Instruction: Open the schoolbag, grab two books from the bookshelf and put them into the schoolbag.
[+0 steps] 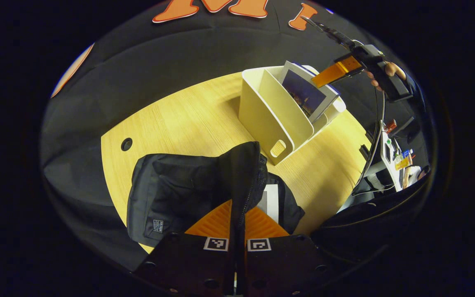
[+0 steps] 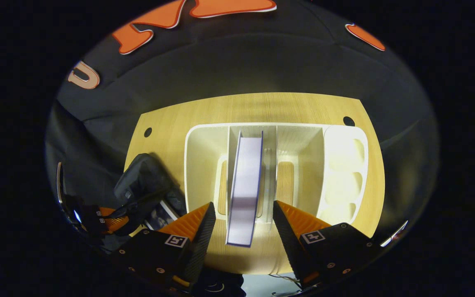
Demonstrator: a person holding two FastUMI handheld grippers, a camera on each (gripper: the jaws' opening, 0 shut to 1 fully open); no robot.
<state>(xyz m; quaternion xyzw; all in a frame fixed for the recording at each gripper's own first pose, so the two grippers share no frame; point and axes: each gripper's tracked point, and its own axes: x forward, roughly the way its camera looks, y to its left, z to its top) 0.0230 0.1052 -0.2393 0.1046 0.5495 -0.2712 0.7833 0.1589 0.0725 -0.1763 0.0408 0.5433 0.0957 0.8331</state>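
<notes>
The left gripper (image 1: 237,222) is pinching its two orange fingers together, jaws closed with only a thin gap between the pads. The right gripper (image 2: 243,218) is holding its fingers spread wide apart, touching nothing. In the left gripper view it (image 1: 336,72) is hanging high, with a hand (image 1: 386,74) wrapping its black body.

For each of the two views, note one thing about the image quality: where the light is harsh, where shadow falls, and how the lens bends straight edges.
Left gripper view: the table edge curves strongly, and the schoolbag is dark with little detail. Right gripper view: the rack glares pale on its right side, the book blurs towards its near end, and shadow lies between the right gripper fingers.
</notes>
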